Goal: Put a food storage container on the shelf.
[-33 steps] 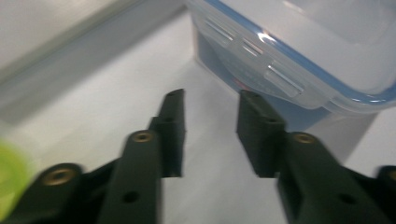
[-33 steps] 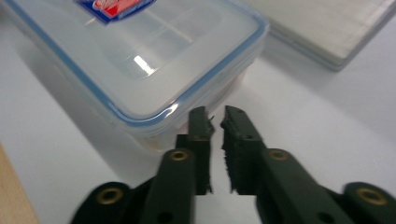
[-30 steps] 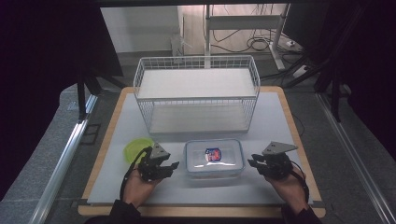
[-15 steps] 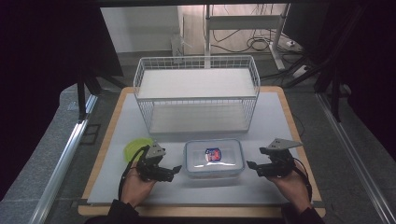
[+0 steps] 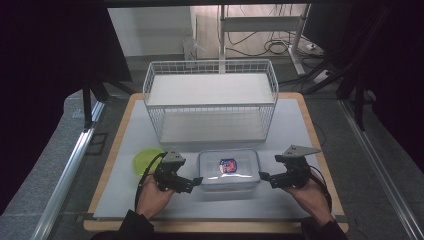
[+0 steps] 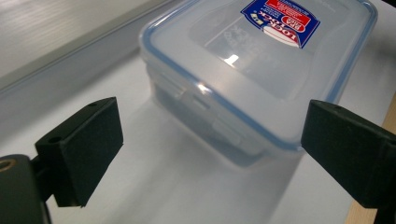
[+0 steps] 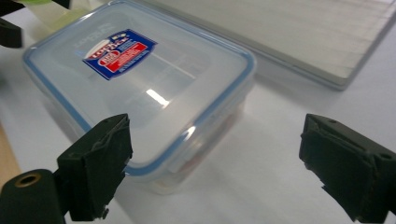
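Flanking the lidded plastic container [image 5: 228, 170] on the tabletop [image 5: 300, 125], we hold our left tool [image 5: 196, 181] and right tool [image 5: 263, 176] at its ends. Both tools' jaws have just been opening and stand apart, gripping nothing; the container sits just before the wire rack [image 5: 210, 100].

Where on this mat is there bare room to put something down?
The mat is bare right of the wire rack, and along the near edge in front of the container. The rack's top shelf is bare too. It is crowded near the left: the green plate, left gripper and container sit close; right gripper flanks the container.
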Action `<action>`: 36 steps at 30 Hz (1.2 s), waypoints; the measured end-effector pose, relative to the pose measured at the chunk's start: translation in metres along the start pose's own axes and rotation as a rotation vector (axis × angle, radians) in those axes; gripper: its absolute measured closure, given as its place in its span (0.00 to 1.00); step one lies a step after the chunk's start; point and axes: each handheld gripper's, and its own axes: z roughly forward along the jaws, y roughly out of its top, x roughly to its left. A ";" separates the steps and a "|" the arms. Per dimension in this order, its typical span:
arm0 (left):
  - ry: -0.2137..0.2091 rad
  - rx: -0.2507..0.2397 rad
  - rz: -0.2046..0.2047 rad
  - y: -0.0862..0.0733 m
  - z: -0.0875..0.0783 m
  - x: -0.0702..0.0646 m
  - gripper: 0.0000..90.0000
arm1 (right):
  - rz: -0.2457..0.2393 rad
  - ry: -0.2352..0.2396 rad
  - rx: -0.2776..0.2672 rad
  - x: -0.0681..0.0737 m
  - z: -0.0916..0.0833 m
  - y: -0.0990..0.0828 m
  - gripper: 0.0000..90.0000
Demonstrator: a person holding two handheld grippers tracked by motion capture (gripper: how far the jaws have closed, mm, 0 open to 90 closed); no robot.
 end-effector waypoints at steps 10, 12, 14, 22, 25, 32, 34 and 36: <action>-0.105 0.033 -0.091 0.007 0.023 0.010 0.03 | 0.039 0.098 0.109 0.002 0.026 0.004 0.05; -0.138 0.037 -0.103 0.008 0.027 0.012 0.02 | 0.081 0.137 0.123 0.000 0.031 0.005 0.06; -0.176 0.050 -0.105 0.009 0.031 0.014 0.01 | 0.097 0.170 0.130 -0.003 0.037 0.006 0.06; -0.240 0.049 -0.161 0.010 0.043 0.018 0.00 | 0.186 0.260 0.161 -0.011 0.052 0.010 0.07; -0.253 0.074 -0.178 0.010 0.042 0.017 0.00 | 0.238 0.303 0.182 -0.015 0.056 0.007 0.07; -0.234 0.123 -0.128 0.012 0.034 0.008 0.04 | 0.225 0.288 0.174 -0.012 0.043 0.006 0.19; -0.219 0.117 -0.111 0.011 0.029 0.005 0.07 | 0.222 0.286 0.171 -0.010 0.040 0.004 0.22; -0.208 0.095 -0.103 0.010 0.024 0.004 0.13 | 0.211 0.283 0.167 -0.007 0.035 0.002 0.25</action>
